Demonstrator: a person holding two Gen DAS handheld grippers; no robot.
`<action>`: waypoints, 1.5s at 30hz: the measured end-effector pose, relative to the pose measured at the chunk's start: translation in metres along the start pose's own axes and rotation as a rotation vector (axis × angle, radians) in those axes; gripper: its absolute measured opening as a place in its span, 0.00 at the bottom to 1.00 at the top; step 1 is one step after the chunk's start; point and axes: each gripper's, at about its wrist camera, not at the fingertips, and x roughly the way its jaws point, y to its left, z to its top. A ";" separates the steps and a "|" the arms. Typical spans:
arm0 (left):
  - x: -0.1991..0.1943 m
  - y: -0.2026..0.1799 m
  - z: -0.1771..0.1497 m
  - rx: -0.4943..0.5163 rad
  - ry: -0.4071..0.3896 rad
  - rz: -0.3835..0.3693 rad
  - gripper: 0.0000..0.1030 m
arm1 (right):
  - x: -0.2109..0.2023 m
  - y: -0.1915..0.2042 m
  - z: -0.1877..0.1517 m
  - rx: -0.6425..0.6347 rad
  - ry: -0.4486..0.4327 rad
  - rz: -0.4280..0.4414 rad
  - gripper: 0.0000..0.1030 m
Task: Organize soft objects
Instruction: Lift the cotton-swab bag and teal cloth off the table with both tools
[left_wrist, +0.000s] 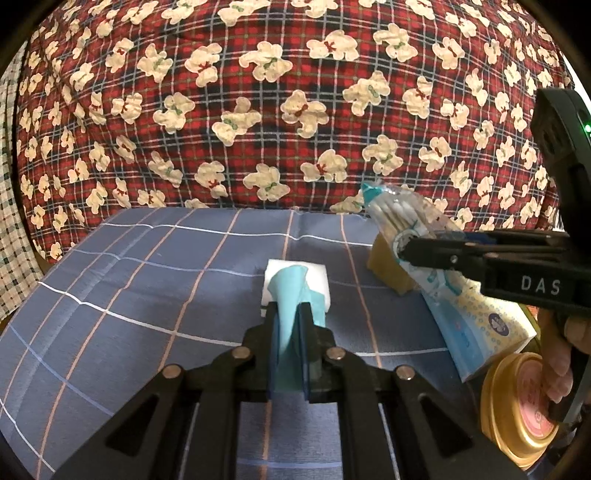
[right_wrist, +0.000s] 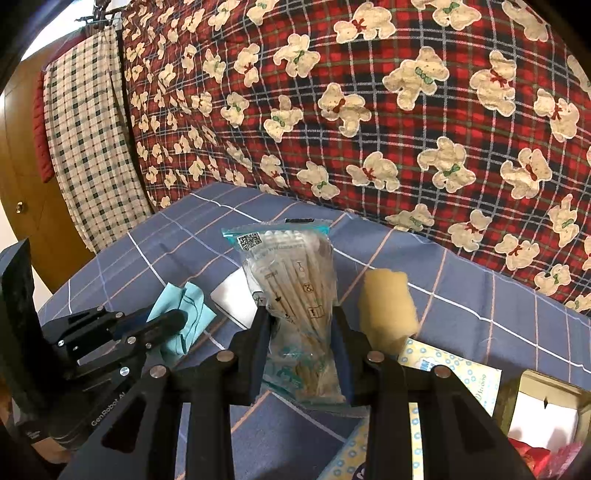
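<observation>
We see a bed with a blue checked sheet (left_wrist: 147, 280), and behind it a big red plaid blanket with little bears (left_wrist: 258, 92) rises like a wall. Our left gripper (left_wrist: 290, 332) is pressed tight on a light blue cloth (left_wrist: 290, 295), which hangs over a white sponge block (left_wrist: 275, 273) near the middle of the sheet. Our right gripper (right_wrist: 301, 332) pinches a clear bag of cotton swabs (right_wrist: 291, 280) and holds it up above the sheet. A yellow sponge (right_wrist: 388, 306) sits just beside the bag, toward the sheet's right side. A pack of tissues (left_wrist: 480, 328) lies near the front right edge, touching a round gold tin (left_wrist: 517, 402). A checked curtain (right_wrist: 88, 129) hangs at the far left.
</observation>
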 end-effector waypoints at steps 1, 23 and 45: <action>0.000 0.000 0.000 0.001 -0.002 0.000 0.07 | -0.001 0.000 0.000 0.000 -0.004 -0.002 0.34; -0.012 -0.003 -0.001 0.015 -0.066 0.031 0.07 | -0.011 -0.001 0.003 0.000 -0.052 -0.007 0.34; -0.022 -0.005 -0.003 0.027 -0.126 0.055 0.07 | -0.024 0.004 -0.001 -0.020 -0.136 -0.023 0.34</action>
